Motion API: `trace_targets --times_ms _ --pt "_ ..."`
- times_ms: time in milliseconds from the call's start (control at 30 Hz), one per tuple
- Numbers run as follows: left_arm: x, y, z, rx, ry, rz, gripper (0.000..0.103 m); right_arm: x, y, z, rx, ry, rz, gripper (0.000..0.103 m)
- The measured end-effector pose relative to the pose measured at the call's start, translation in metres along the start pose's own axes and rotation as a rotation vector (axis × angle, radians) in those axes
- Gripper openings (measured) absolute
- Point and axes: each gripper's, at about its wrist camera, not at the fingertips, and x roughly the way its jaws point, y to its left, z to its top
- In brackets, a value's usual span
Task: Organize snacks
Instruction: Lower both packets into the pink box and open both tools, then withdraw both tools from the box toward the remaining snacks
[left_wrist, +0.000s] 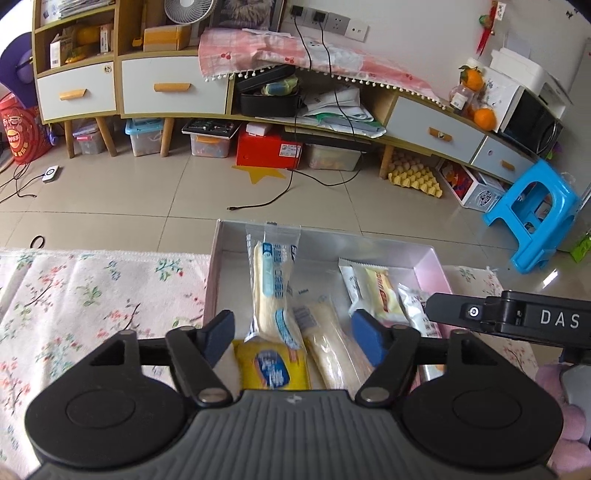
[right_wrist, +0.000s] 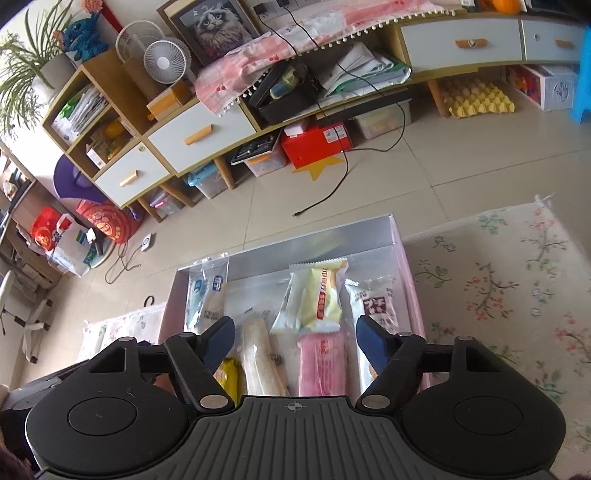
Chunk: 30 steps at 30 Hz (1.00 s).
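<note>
A shallow pink-walled box (left_wrist: 436, 269) (right_wrist: 400, 266) on the flowered cloth holds several wrapped snacks. In the left wrist view my left gripper (left_wrist: 293, 336) stands open above a long blue-and-white bread packet (left_wrist: 271, 280), a yellow packet (left_wrist: 271, 369) and a clear bread stick packet (left_wrist: 332, 347); nothing is pressed between its pads. In the right wrist view my right gripper (right_wrist: 295, 341) is open over a pink packet (right_wrist: 323, 363) and a bread stick packet (right_wrist: 258, 358), below a yellow-and-white cake packet (right_wrist: 321, 299). The right gripper's finger (left_wrist: 458, 312) reaches in from the right.
A flowered cloth (left_wrist: 92, 306) (right_wrist: 498, 295) lies on both sides of the box. Beyond it are tiled floor, a loose black cable (left_wrist: 280, 195), a long cabinet (left_wrist: 173, 85) with storage boxes beneath, and a blue stool (left_wrist: 535, 214).
</note>
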Motion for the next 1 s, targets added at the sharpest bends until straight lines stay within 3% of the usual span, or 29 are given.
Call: trace_targets --times_ms 600,1000 --pt "-0.073 -0.008 -0.048 0.004 0.004 0.014 0.1 -0.083 0.008 -0.061 -0.089 0.016 -0.041 0.087" --pt "-0.098 -0.01 -0.098 0.075 0.056 0.033 0.103 -0.11 0.006 -0.107 -0.146 0.041 -0.063 0.089"
